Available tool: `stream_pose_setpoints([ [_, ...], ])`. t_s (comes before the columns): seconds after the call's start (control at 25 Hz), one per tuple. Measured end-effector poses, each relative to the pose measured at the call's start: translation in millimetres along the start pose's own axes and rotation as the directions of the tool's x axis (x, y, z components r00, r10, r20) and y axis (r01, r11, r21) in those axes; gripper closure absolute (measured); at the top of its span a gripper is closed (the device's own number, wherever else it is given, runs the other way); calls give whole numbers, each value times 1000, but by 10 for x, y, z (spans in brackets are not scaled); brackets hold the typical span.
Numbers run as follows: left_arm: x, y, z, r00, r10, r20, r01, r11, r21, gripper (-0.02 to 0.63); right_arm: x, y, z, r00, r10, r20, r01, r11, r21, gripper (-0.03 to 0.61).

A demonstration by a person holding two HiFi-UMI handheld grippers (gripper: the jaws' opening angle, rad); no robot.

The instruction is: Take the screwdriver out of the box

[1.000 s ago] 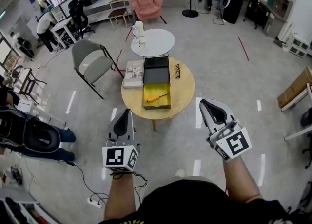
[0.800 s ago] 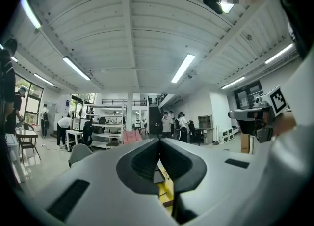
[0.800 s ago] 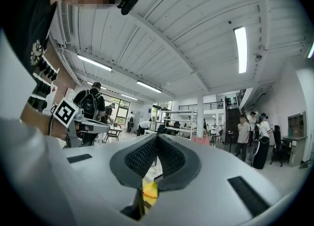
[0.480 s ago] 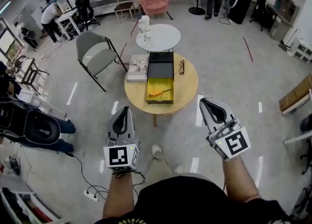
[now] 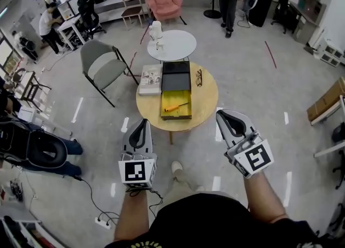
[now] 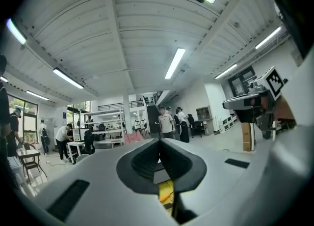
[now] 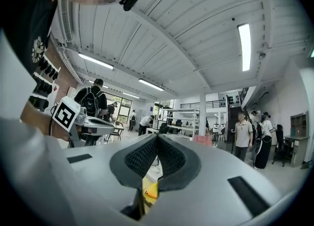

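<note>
Round table (image 5: 205, 108) holds box (image 5: 186, 101) with screwdriver (image 5: 175, 107), glasses (image 5: 198, 77) beside; left tool (image 5: 141, 123) and right tool (image 5: 222, 115) closed, empty.

The round table (image 5: 207, 104) is pale wood with a smooth, matt top. The box (image 5: 178, 97) on it has a flat yellow lining, and its lid (image 5: 176, 81), at twelve o'clock, is dull black. The screwdriver (image 5: 173, 107) has an orange handle, possibly plastic; it is too small to tell.

The left gripper (image 5: 141, 124) and right gripper (image 5: 223, 116) have smooth, matt grey plastic shells. The right one's pads (image 7: 140, 158) are black and finely ribbed.

At eleven o'clock from the table stands an armchair (image 5: 163, 1) in pink cloth. The grey floor (image 5: 242, 74) has a faint sheen.
</note>
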State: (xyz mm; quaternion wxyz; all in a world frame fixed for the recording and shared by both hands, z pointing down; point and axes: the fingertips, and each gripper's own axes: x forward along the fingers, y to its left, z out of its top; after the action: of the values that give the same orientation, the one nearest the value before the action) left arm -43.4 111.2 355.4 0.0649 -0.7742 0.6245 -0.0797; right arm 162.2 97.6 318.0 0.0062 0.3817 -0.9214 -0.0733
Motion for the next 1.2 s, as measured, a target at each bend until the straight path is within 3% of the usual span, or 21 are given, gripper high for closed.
stream_pose_setpoints([
  [0.36, 364, 55, 39, 999, -32, 18, 31, 999, 7, 600, 233, -186, -36, 1000, -13, 2, 13, 1000, 5, 563],
  [1.0, 1024, 330, -168, 998, -67, -20, 67, 998, -1, 600, 838, -568, -295, 999, -33, -28, 34, 999, 42, 563],
  [1.2, 1250, 417, -203, 996, -83, -29, 82, 996, -18, 600, 976, -658, -380, 996, -19, -92, 23, 999, 47, 563],
])
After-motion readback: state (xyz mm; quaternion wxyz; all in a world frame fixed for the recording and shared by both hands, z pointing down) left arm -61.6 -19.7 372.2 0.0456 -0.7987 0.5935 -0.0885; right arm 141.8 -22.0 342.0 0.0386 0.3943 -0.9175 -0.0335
